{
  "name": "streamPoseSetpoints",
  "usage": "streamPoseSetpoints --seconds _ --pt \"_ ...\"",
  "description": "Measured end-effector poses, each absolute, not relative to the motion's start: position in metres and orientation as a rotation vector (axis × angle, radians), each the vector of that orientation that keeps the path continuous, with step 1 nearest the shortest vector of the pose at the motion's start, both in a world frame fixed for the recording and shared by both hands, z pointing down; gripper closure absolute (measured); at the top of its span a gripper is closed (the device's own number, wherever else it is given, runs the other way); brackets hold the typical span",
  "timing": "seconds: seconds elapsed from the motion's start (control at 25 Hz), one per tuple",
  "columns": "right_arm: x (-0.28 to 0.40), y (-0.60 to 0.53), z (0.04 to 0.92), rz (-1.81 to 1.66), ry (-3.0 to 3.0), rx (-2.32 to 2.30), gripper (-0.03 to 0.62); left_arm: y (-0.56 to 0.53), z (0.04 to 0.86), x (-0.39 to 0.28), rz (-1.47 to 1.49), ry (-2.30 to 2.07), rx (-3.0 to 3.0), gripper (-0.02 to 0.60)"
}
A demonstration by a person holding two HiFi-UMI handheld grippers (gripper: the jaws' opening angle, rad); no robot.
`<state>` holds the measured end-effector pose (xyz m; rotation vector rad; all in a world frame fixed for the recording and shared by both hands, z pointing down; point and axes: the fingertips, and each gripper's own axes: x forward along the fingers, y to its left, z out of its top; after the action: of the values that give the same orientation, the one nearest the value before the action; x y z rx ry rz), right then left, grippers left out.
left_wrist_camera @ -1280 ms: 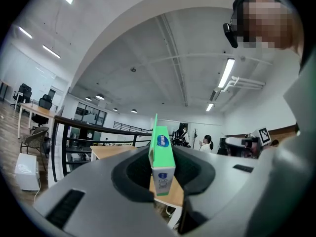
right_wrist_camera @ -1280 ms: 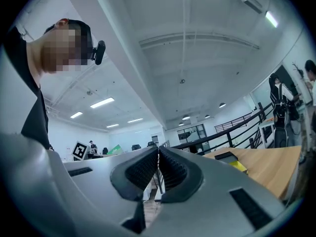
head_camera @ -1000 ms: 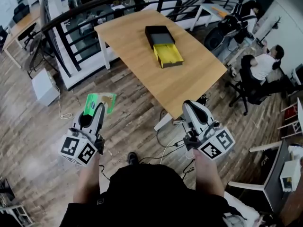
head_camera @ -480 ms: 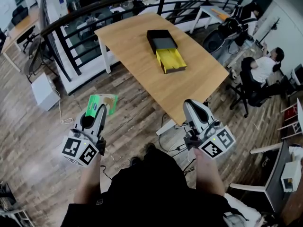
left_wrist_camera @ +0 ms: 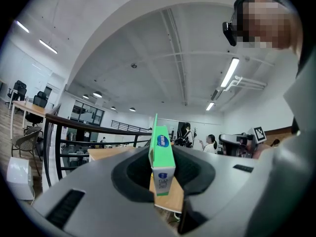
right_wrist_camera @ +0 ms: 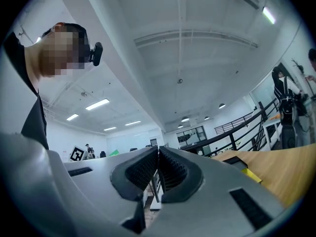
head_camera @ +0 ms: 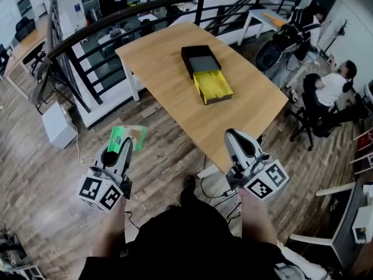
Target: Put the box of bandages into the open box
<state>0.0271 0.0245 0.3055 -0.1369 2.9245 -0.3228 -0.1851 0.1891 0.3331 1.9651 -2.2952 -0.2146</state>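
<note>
I can see the left gripper (head_camera: 125, 143) clamped on the slim green and white cardboard box of bandages (head_camera: 127, 137). In the left gripper view, the box (left_wrist_camera: 162, 154) stands on edge between the dark pads (left_wrist_camera: 136, 174), with its narrow end toward the camera. Seen from above, the box of bandages pokes out ahead of the jaws. It hangs over the wood-plank floor (head_camera: 41, 174), short of the light wooden table (head_camera: 163, 80) and off its near-left side.

The open box (head_camera: 200, 60) is a black sleeve with a yellow tray (head_camera: 213, 87) drawn out toward the person. It lies flat near the middle of the tabletop, well apart from the held box and up and to the right of it in the head view. Between the two are bare floor, the table's near-left edge and a white table leg (head_camera: 133, 86). Nothing rests on the tabletop between that edge and the tray.

The right gripper (head_camera: 235, 137) is at the table's near corner. Its ribbed jaws are pressed together (right_wrist_camera: 158, 168) with nothing between them. In the right gripper view, the yellow tray (right_wrist_camera: 249, 175) shows low on the right.

A black metal railing (head_camera: 87, 37) curves round behind the table. A small white cabinet (head_camera: 58, 124) stands on the floor to the left. A seated person (head_camera: 332, 89) is on an office chair at the far right.
</note>
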Motion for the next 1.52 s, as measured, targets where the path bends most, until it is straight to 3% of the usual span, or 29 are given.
streamPoseSetpoints --seconds 0.84,1.52 --pt "-0.009 -0.175 0.320 -0.435 2.874 -0.124 0.556 -0.014 0.323 -0.216 -0.114 -2.266 1.982 0.486" --pt "-0.012 -0.234 0.318 -0.416 2.866 -0.291 0.556 -0.112 0.329 -0.234 -0.146 -2.110 2.111 0.486"
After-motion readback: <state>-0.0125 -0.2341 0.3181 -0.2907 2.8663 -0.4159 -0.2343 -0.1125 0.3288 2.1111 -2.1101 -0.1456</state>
